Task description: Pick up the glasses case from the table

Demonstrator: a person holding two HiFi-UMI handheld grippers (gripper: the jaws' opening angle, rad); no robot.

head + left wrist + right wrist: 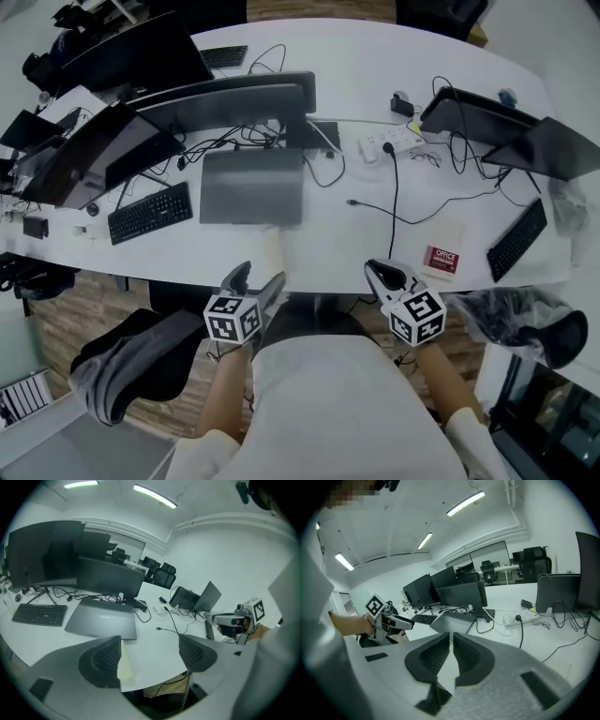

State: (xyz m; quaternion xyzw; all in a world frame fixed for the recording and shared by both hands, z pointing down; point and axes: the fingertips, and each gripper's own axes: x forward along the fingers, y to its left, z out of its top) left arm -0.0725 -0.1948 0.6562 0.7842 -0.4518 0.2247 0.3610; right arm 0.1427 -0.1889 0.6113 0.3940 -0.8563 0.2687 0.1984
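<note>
Bare surface [328, 239] lies open along the near edge. The pale case [273, 251] sits there between the left claw's [258, 279] wide-spread jaws, ungripped. The right claw [386, 274] is closed and empty.

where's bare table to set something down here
Free: near edge between the closed laptop and the black cable; also the far middle, beyond the power strip. Crowded: tangled cables behind the laptop, and the left end.

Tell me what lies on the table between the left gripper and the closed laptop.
One pale cream oblong thing near the edge of the table, otherwise bare; the head view shows it between left gripper and closed laptop.
</note>
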